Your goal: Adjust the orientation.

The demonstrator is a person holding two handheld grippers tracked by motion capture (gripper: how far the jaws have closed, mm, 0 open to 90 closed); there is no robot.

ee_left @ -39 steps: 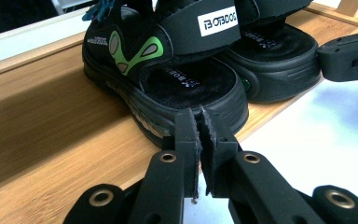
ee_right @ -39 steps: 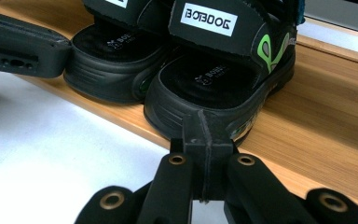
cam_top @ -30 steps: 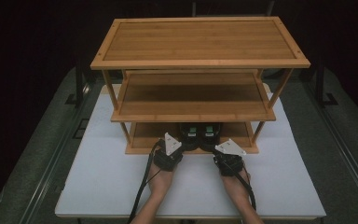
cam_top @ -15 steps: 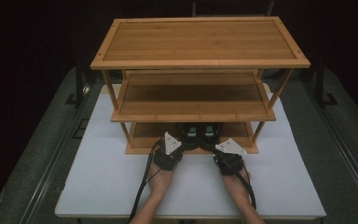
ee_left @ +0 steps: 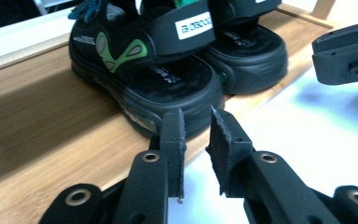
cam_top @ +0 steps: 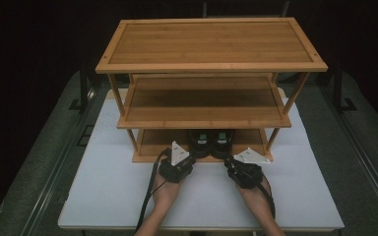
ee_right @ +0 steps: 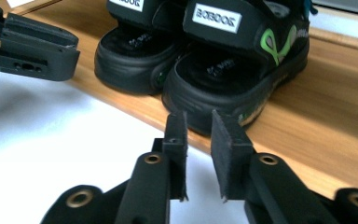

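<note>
A pair of black sandals with green marks stands side by side on the bottom shelf [cam_top: 152, 142] of a bamboo rack, the left sandal [cam_top: 199, 142] next to the right sandal [cam_top: 222, 141]. My left gripper [ee_left: 196, 116] sits just in front of the toe of one sandal [ee_left: 168, 79]. Its jaws have just been opening, and nothing is between them. My right gripper [ee_right: 199, 116] faces the toe of the other sandal [ee_right: 223, 74], a narrow empty gap between its jaws, which have likewise just been opening. In the high view the left gripper [cam_top: 187, 156] and right gripper [cam_top: 230, 163] rest at the rack's front edge.
The three-tier bamboo rack [cam_top: 211, 44] stands on a white tabletop [cam_top: 103, 187]; its middle and top shelves are bare. The middle shelf overhangs the sandals. The surroundings beyond the table are dark.
</note>
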